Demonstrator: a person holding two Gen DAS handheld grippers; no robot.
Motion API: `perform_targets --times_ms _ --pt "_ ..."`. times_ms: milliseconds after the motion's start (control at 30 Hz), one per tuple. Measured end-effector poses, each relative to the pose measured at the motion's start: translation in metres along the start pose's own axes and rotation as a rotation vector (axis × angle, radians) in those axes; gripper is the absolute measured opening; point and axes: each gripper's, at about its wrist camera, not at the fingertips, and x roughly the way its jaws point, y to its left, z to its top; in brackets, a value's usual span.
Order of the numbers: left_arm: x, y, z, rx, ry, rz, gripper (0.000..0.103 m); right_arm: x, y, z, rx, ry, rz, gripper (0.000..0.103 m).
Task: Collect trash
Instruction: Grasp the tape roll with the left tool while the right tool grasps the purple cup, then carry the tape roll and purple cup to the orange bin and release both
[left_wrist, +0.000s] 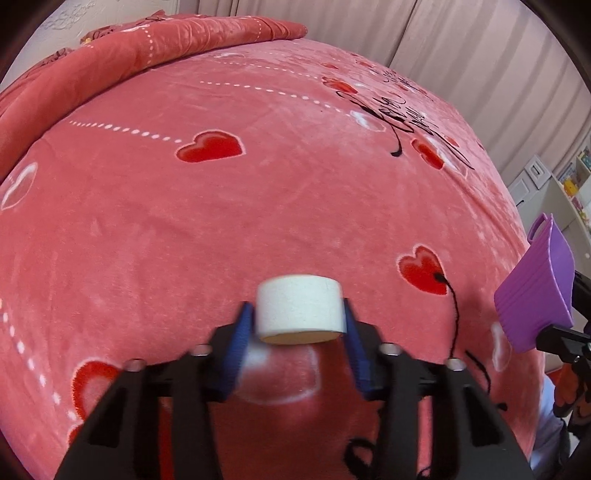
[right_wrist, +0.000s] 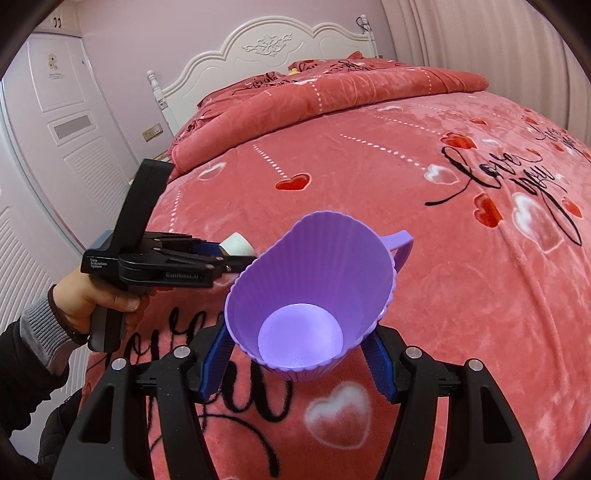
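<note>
Left wrist view: my left gripper pinches a short white tape core between its blue pads, lifted clear above the near part of the bed. The purple bin shows at the bed's right edge.

Right wrist view: my right gripper squeezes the purple bin by its base, mouth tilted toward me and holding nothing (as far as I can see). The left gripper hangs just beside its rim with the tape core. I judge the drop-in is next: carry the core over the mouth, then release.
</note>
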Motion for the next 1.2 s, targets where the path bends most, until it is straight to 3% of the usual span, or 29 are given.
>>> perform_targets --times_ms 233,567,1000,1200 --pt "-0.014 -0.008 -0.003 0.004 -0.017 -0.026 0.043 -0.009 0.001 -0.005 0.004 0.000 -0.005 0.064" --pt "-0.076 -0.069 -0.042 0.085 -0.043 -0.058 0.043 -0.069 0.023 -0.028 0.015 -0.036 -0.003 0.064" --pt "-0.137 -0.171 -0.119 0.160 -0.057 -0.123 0.043 -0.176 0.055 -0.114 0.090 -0.071 -0.009 0.064" --pt "-0.151 -0.215 -0.138 0.215 -0.068 -0.156 0.043 -0.223 0.053 -0.146 0.128 -0.119 -0.032 0.064"
